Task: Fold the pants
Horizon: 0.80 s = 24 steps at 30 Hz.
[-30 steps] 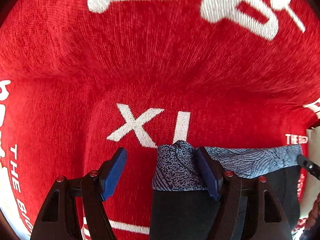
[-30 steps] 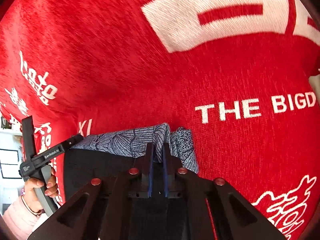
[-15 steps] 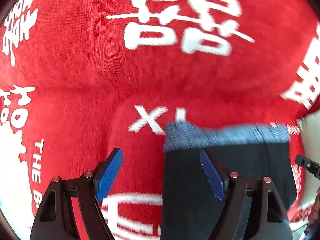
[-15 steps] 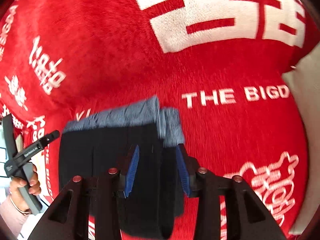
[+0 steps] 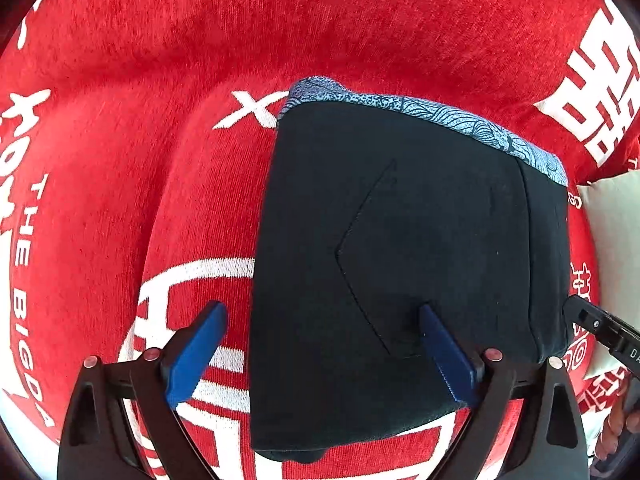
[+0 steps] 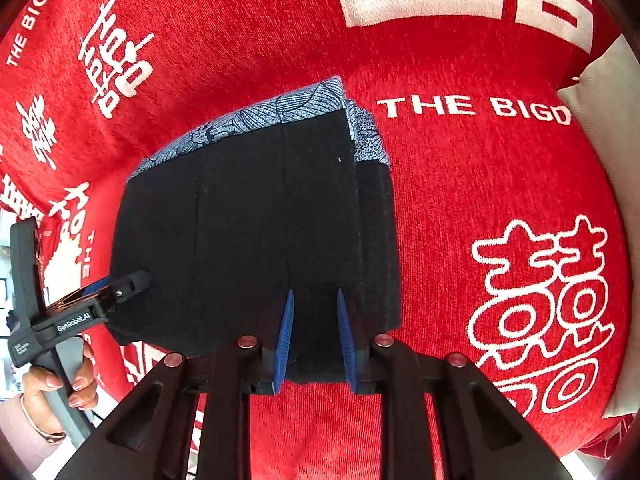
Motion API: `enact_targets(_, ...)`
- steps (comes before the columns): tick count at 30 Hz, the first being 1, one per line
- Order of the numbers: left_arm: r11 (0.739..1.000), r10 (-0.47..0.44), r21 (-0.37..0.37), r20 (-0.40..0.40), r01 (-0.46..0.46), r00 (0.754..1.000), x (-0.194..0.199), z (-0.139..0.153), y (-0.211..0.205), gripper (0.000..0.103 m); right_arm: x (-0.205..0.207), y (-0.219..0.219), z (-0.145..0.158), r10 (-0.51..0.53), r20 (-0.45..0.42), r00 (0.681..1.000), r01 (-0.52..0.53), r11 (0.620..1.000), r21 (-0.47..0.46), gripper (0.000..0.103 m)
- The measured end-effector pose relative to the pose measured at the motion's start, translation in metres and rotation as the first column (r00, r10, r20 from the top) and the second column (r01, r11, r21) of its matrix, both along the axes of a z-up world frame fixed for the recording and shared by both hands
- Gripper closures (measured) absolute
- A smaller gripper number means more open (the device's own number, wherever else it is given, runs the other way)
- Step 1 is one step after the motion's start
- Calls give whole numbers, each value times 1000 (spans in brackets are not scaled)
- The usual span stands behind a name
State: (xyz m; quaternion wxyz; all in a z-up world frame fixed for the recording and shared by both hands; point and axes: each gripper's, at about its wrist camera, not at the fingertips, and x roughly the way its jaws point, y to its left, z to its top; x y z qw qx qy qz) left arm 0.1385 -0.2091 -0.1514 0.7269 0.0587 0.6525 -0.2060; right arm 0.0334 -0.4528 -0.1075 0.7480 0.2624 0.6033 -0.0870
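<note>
Black pants (image 5: 420,240) lie folded into a compact block on a red cloth (image 5: 140,120), with the blue patterned waistband (image 5: 440,116) along the far edge. My left gripper (image 5: 320,352) hovers over the block's near left part. Its jaws are wide and still opening, and the pads touch nothing. In the right wrist view the pants (image 6: 248,220) and waistband (image 6: 260,116) show again. My right gripper (image 6: 316,336) hangs over the near right edge. Its jaws stand a little apart and are closing, with only the cloth far below showing between them.
The red cloth (image 6: 460,200) with white lettering covers the whole surface. A pale cushion (image 6: 600,120) sits at the right edge. A hand (image 6: 60,384) holds the left gripper's handle (image 6: 72,320) at the left of the right wrist view.
Both grippers have let go of the waistband end and drawn back and up, so the whole folded block now shows. The left jaws have widened; the right went from shut to slightly apart.
</note>
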Motion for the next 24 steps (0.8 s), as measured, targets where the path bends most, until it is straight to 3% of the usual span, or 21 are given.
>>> enact_targets(14,1000,-16,19,23,16,1000,-5,8,-2,6,-3,8,-2,-22,-2,1000,22,998,-61,78)
enact_targets(23,1000,-18,20,18,18,1000,-2,6,-2,5,-2,7,-3,-37,-13,999,37,999,-38,77)
enact_targets(24,999,-21,30,22,21,1000,-2,6,-3,1,-2,7,-3,-39,-13,999,39,999,-37,77)
